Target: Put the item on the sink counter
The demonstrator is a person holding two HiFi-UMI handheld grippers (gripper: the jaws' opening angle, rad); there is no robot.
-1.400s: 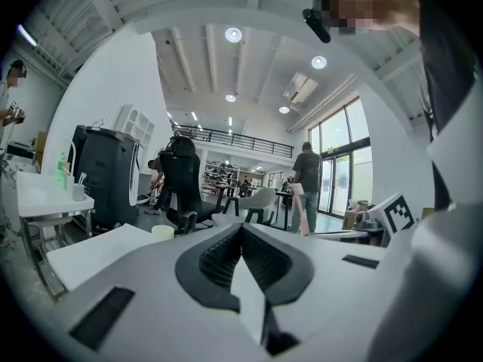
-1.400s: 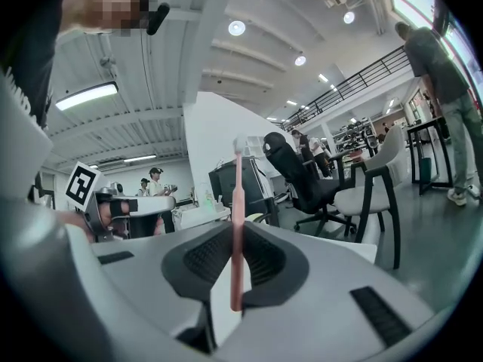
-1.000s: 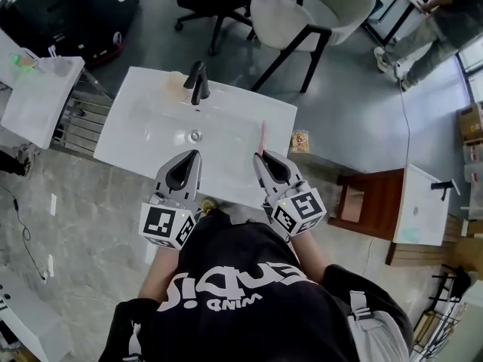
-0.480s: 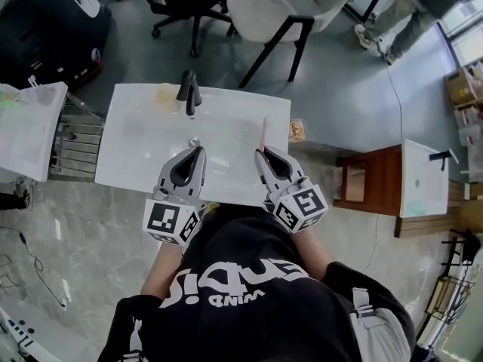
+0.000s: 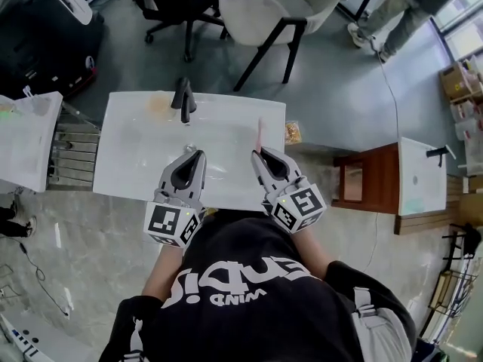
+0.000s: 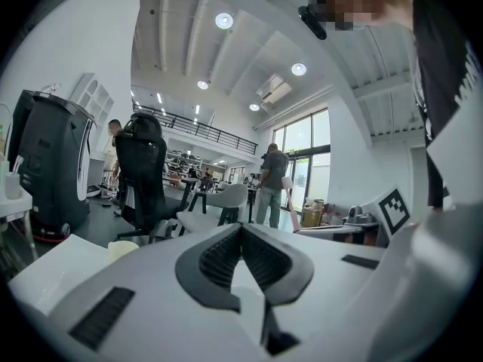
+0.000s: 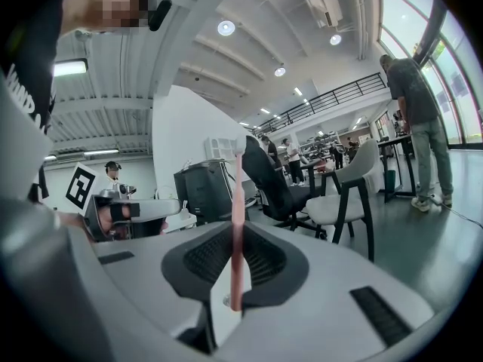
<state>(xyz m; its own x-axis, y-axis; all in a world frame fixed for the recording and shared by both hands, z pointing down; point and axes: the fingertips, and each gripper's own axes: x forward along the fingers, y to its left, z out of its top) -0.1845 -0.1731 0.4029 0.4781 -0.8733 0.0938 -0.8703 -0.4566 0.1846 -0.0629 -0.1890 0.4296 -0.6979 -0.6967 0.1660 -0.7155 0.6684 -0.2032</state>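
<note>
A pink toothbrush (image 5: pixel 260 134) stands upright between the jaws of my right gripper (image 5: pixel 257 155), which is shut on its handle. In the right gripper view the toothbrush (image 7: pixel 238 187) rises from the closed pads of the gripper (image 7: pixel 235 236), bristle head at the top. My left gripper (image 5: pixel 198 154) is shut and holds nothing; in the left gripper view its jaws (image 6: pixel 241 228) meet, and the toothbrush (image 6: pixel 291 208) shows off to the right. Both grippers hover over the front part of the white sink counter (image 5: pixel 128 127), on either side of the basin.
A black faucet (image 5: pixel 183 94) stands at the counter's back edge, with a pale cup (image 5: pixel 158 104) to its left. Beyond the counter stand a white chair (image 5: pixel 264 10) and a black office chair. A wooden stand (image 5: pixel 377 194) is on the right, a small jar (image 5: pixel 292 133) beside the counter.
The head view has drifted, so the sink sits a little further left and up in the picture. Both grippers keep their places over the sink front, and the toothbrush stays gripped.
</note>
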